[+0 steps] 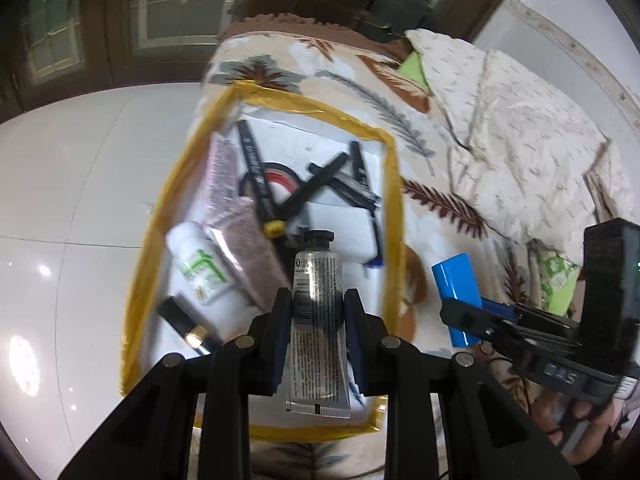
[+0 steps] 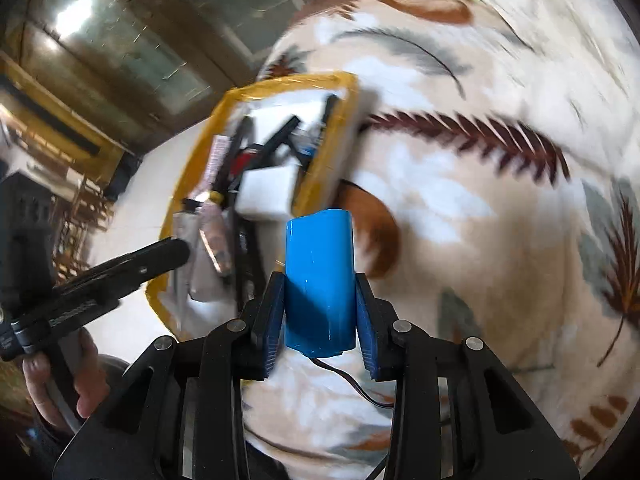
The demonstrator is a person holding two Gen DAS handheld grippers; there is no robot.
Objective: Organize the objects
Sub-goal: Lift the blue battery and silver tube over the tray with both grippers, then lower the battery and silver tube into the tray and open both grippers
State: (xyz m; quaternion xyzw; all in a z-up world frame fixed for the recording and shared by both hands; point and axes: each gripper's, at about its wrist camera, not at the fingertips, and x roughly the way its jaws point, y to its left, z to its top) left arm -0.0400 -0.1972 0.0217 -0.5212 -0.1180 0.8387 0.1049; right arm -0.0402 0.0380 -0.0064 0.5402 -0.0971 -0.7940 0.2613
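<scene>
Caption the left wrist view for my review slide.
Left tool grips a silver crimped tube above the yellow-rimmed white box of small items.

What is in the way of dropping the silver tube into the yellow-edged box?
Nothing blocks the drop. The left gripper holds the silver tube over the box. Below lie a white bottle and pink sachets.

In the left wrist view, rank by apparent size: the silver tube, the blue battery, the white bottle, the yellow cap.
1. Silver tube, though it is nearest the camera, held in the left gripper.
2. Blue battery and white bottle look alike.
3. Yellow cap.
</scene>
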